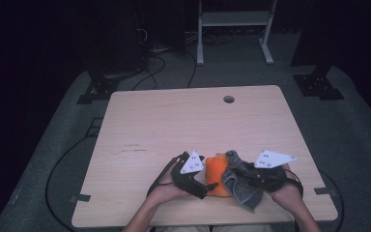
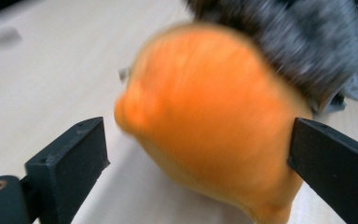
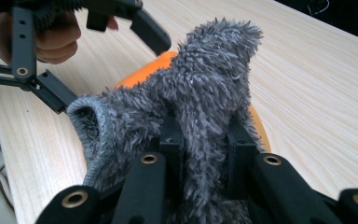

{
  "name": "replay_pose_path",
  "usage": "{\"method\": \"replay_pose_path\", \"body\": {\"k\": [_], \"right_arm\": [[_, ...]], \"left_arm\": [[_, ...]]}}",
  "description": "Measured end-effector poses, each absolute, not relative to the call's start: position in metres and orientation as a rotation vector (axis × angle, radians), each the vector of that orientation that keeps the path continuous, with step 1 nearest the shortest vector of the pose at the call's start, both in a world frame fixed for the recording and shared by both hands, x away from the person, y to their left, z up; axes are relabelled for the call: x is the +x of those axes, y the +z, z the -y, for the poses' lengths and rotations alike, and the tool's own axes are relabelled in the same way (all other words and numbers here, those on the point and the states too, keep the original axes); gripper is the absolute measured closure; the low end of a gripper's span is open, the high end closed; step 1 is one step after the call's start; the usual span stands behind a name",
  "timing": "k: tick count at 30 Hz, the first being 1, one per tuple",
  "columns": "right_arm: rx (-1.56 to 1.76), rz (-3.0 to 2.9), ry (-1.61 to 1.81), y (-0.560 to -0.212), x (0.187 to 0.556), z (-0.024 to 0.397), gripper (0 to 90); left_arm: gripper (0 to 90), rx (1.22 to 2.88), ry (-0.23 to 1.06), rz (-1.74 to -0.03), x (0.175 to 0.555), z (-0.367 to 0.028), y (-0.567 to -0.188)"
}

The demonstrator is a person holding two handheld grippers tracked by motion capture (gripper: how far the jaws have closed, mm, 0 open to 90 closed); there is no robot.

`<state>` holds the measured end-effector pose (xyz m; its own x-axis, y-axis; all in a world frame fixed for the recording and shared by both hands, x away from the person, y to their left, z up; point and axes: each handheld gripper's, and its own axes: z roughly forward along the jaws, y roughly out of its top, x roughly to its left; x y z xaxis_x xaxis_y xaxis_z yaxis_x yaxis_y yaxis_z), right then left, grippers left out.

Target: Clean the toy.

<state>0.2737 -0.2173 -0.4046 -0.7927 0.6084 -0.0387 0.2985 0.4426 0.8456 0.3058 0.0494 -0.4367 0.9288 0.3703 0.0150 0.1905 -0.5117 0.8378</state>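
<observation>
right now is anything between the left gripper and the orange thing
Nothing visible. The left gripper has its jaws open on either side of the orange thing, with bare table behind. The grey cloth, pinched in the right gripper, lies over its far side.

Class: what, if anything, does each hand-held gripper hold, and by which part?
Right hand-held gripper: grey cloth, pinched at a bunched fold. Left hand-held gripper: nothing; jaws open around the orange thing.

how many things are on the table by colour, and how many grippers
orange: 1, the orange object
grey: 1, the fuzzy grey cloth
black grippers: 2, the left gripper and the right gripper
total: 4
</observation>
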Motion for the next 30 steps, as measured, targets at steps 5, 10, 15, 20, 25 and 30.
{"method": "replay_pose_path", "body": {"k": [5,10,15,20,25,30], "right_arm": [[0.751,-2.344,1.236,-0.392,0.27,0.217,72.8],[0.585,-2.365,1.238,-0.373,0.252,0.191,72.7],[0.638,-2.363,1.2,-0.383,0.263,0.195,72.7],[0.821,-2.334,1.234,-0.4,0.278,0.225,73.0],[0.745,-2.357,1.29,-0.39,0.269,0.212,72.9],[0.705,-2.375,1.274,-0.39,0.268,0.207,72.8]], "left_arm": [[18.9,2.095,0.246,-0.333,0.299,-0.046,-0.435],[20.5,2.142,0.335,-0.208,0.286,-0.035,-0.428],[22.4,2.165,0.335,-0.215,0.287,-0.04,-0.434],[15.2,2.116,0.227,-0.292,0.295,-0.042,-0.433],[12.1,2.063,0.142,-0.378,0.301,-0.04,-0.434],[21.5,2.091,0.223,-0.324,0.297,-0.044,-0.435]]}}
